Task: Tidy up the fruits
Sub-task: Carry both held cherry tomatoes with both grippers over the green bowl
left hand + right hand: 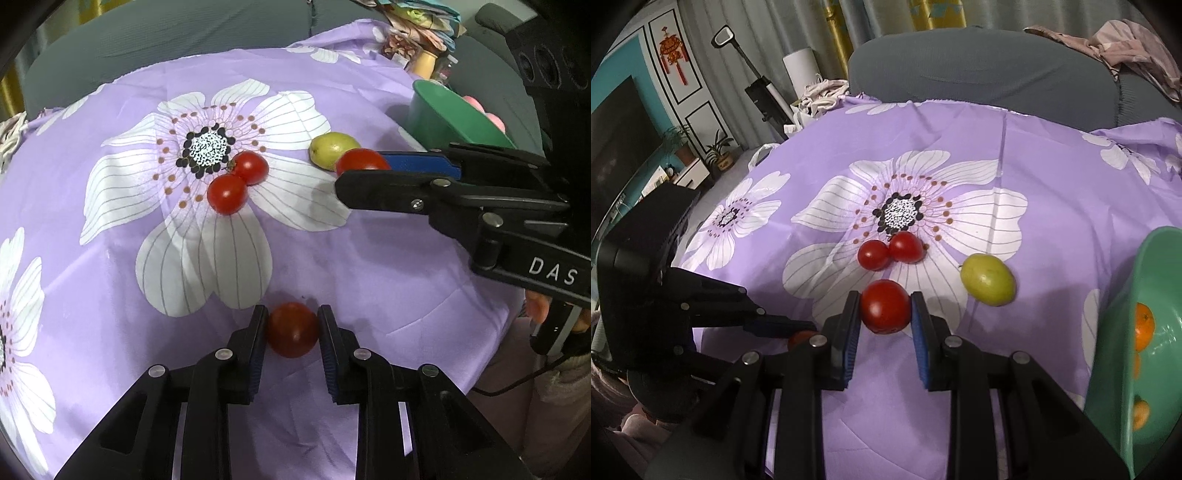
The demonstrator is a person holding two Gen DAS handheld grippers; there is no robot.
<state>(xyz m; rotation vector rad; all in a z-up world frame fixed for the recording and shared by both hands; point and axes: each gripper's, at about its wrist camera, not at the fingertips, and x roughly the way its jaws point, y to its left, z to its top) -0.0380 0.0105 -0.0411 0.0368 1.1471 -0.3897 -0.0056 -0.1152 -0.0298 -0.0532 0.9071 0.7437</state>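
Note:
In the left wrist view my left gripper (292,325) is shut on a red tomato (292,329) just above the purple flowered cloth (110,258). My right gripper (885,310) is shut on another red tomato (885,306), also seen in the left view (360,160). Two more tomatoes (873,254) (906,246) lie touching on the flower print. A yellow-green fruit (988,280) lies to their right. A green bowl (1126,350) at the right edge holds orange fruits (1144,326).
A grey sofa (979,70) runs behind the cloth-covered table. Clutter and a bottle (424,62) stand at the back right in the left view. The left gripper's body (665,295) fills the lower left of the right view.

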